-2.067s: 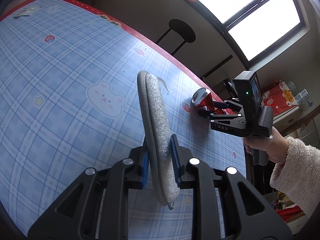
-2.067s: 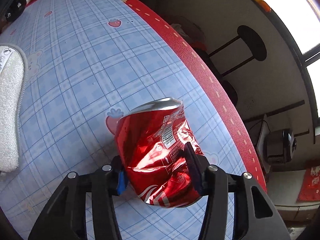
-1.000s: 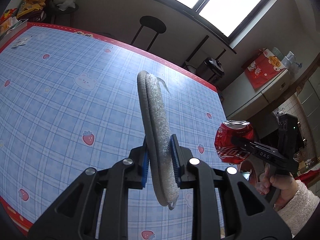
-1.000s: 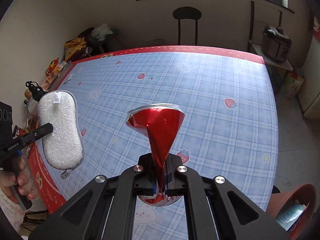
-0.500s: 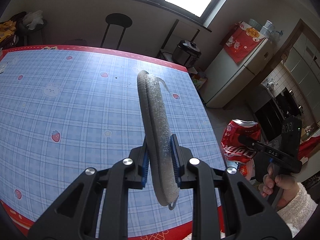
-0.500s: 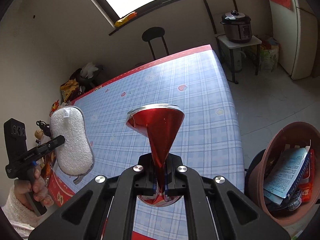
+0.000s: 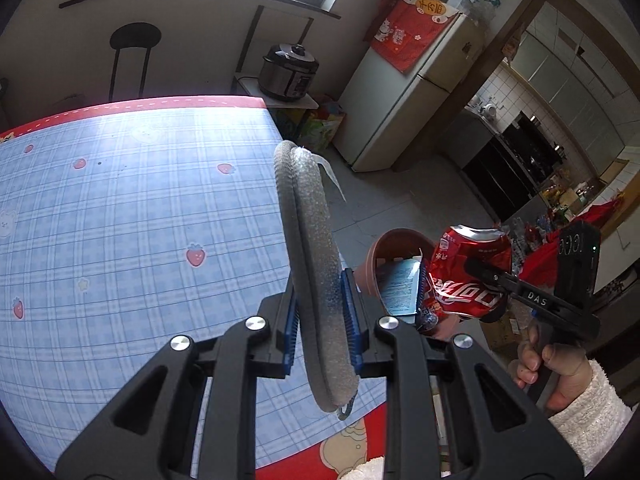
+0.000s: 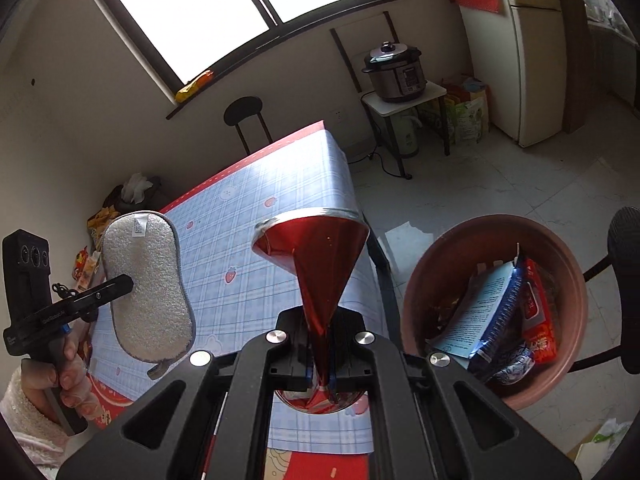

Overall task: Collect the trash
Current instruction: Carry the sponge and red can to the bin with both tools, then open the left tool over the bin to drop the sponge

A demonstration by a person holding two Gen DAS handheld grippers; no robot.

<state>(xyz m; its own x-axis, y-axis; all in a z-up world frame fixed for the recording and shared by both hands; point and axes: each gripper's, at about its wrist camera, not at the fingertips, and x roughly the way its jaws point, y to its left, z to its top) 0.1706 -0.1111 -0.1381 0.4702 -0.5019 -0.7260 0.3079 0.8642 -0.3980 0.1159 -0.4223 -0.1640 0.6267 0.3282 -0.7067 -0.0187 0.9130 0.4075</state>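
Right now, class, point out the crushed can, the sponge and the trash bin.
crushed can (image 7: 466, 280): left wrist view, red side with the logo.
sponge (image 8: 146, 284): right wrist view, middle of its white face.
trash bin (image 8: 472, 236): right wrist view, far inner wall.

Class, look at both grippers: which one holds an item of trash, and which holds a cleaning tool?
The right gripper holds trash: a crushed red can, pinched flat near the brown bin. The left gripper clamps a grey sponge, a cleaning tool.

A pressure cooker (image 8: 395, 71) sits on a small white side table (image 8: 404, 101) at the far wall, a black stool (image 8: 243, 112) to its left.
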